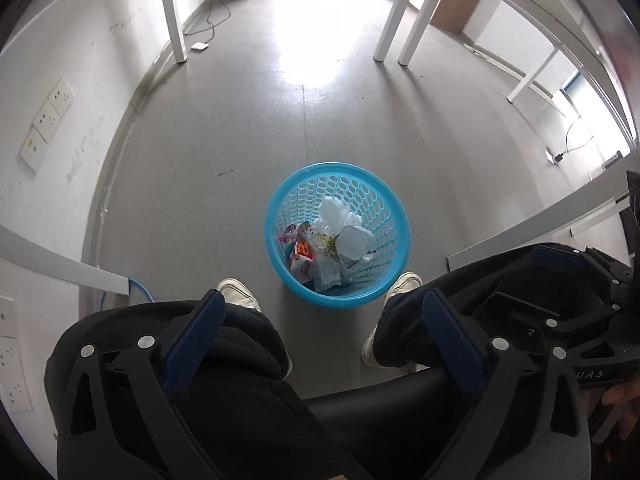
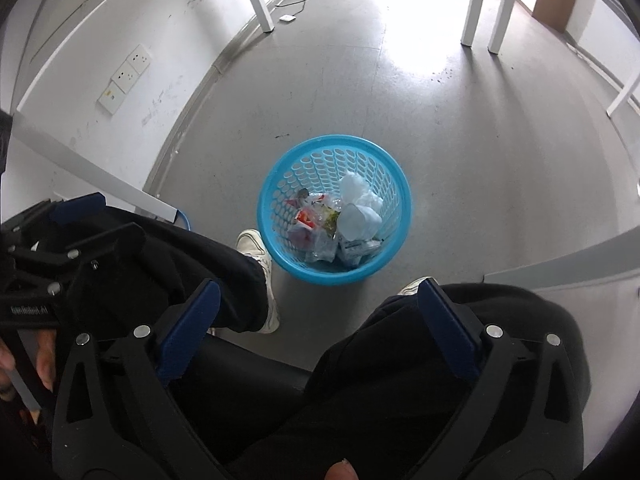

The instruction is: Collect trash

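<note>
A round blue perforated basket (image 1: pixel 270 220) (image 2: pixel 336 138) stands on the grey floor between a person's feet. It holds trash: a white plastic cup (image 1: pixel 354 242) (image 2: pixel 356 220), crumpled clear plastic (image 1: pixel 334 210) (image 2: pixel 356 188) and colourful wrappers (image 1: pixel 302 252) (image 2: pixel 310 220). My left gripper (image 1: pixel 323 300) hangs above the person's knees with its blue pads wide apart and nothing between them. My right gripper (image 2: pixel 319 288) is open the same way, empty, just short of the basket. Each gripper also shows at the edge of the other's view.
A seated person's black trousers fill the lower part of both views, with white shoes (image 1: pixel 238 292) (image 1: pixel 406 282) either side of the basket. White table legs (image 1: pixel 176 12) (image 1: pixel 390 20) stand further off. A wall with sockets (image 1: pixel 48 120) runs along the left, and a blue cable (image 1: pixel 140 292) lies by it.
</note>
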`<state>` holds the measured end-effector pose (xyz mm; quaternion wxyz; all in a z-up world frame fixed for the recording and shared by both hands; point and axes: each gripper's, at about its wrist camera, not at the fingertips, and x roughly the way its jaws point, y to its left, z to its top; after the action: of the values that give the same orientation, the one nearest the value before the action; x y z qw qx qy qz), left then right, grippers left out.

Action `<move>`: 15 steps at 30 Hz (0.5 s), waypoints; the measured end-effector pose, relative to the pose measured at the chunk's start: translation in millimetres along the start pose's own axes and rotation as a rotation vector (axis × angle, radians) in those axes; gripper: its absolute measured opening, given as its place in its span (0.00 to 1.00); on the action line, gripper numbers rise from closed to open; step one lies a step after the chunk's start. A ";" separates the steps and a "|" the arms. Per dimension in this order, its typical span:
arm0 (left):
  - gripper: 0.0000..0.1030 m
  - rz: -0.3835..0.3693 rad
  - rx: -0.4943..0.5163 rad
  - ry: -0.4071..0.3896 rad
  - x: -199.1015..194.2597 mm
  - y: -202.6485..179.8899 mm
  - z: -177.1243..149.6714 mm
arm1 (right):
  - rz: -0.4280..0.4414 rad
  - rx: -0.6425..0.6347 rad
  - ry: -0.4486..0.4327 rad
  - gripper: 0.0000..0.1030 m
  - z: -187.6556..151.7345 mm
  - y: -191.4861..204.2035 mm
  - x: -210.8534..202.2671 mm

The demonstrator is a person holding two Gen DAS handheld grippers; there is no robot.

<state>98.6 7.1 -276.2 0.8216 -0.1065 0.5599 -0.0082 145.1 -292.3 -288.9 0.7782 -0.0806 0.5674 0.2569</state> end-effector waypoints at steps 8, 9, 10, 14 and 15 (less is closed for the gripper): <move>0.94 -0.052 -0.040 0.022 2.2 8.5 7.0 | 0.022 -0.015 -0.006 0.92 4.3 1.4 0.8; 0.94 -0.051 -0.034 0.024 2.4 7.4 6.7 | 0.026 -0.014 -0.008 0.92 4.3 1.5 0.2; 0.94 -0.049 -0.026 0.026 3.0 5.8 6.2 | 0.031 -0.011 -0.008 0.92 4.5 1.3 0.0; 0.94 -0.057 -0.001 0.019 3.5 -1.2 4.4 | 0.043 -0.009 -0.002 0.92 5.2 0.6 1.0; 0.94 -0.057 0.001 0.018 4.0 -1.1 4.0 | 0.045 -0.008 -0.002 0.92 5.4 0.8 0.9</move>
<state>103.9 6.1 -278.3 0.8161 -0.1219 0.5640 -0.0331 149.4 -289.1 -287.8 0.7724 -0.0707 0.5673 0.2765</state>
